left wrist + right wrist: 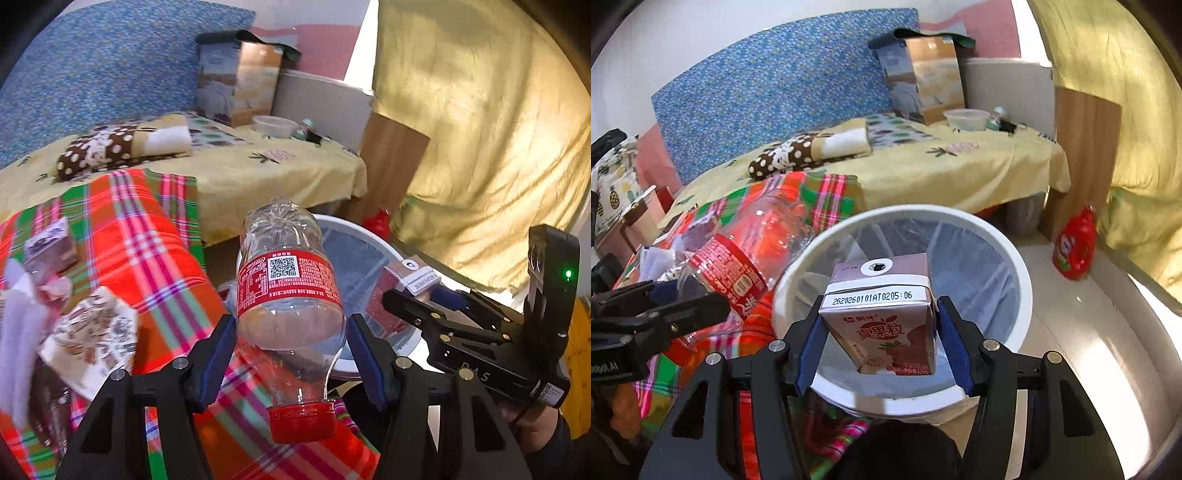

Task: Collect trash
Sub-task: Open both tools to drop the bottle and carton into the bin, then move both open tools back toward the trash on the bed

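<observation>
A clear plastic bottle with a red label and red cap is clamped between the blue pads of my left gripper, cap end towards the camera. It hangs over the plaid cloth at the near rim of a round white bin. My right gripper is shut on a small pink milk carton, held directly above the mouth of the bin. In the right wrist view the bottle and the left gripper sit just left of the bin. From the left wrist, the right gripper and carton show above the bin.
On the red-green plaid cloth lie another small carton, a printed wrapper and white tissue. A bed with a yellow sheet stands behind. A red detergent bottle stands on the floor by a yellow curtain.
</observation>
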